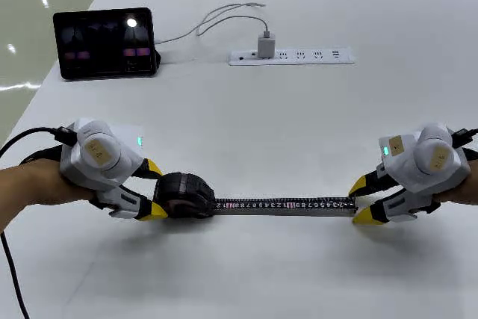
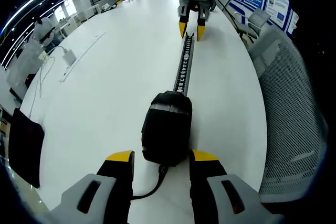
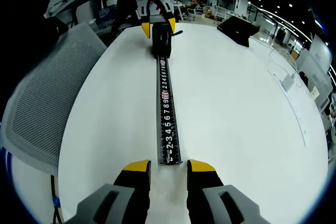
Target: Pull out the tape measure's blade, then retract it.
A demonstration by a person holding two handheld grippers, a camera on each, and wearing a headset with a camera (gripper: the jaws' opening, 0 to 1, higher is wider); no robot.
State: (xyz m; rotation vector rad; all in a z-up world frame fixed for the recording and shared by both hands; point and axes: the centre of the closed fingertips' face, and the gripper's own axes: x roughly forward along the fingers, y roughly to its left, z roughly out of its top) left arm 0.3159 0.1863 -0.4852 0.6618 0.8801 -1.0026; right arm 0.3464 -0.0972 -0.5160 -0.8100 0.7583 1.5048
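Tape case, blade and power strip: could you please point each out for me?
Tape case (image 1: 184, 195): head view, top of the black housing.
Blade (image 1: 284, 205): head view, middle of the pulled-out length.
Power strip (image 1: 299, 56): head view, middle of its top face.

Head view. The tape measure (image 1: 184, 195) lies on the white worktop (image 1: 261, 132), its dark case flanked by the yellow-tipped fingers of the left gripper (image 1: 157, 190). Its blade (image 1: 284, 205) runs flat and straight from the case toward the right gripper (image 1: 361, 201), whose fingers bracket the blade's far end; whether they pinch it cannot be told. Well beyond the tape measure stands a dark tablet (image 1: 105, 42). Beyond the blade lies a white power strip (image 1: 291, 56) carrying a charger (image 1: 266, 45) with a looping cable (image 1: 216, 19).
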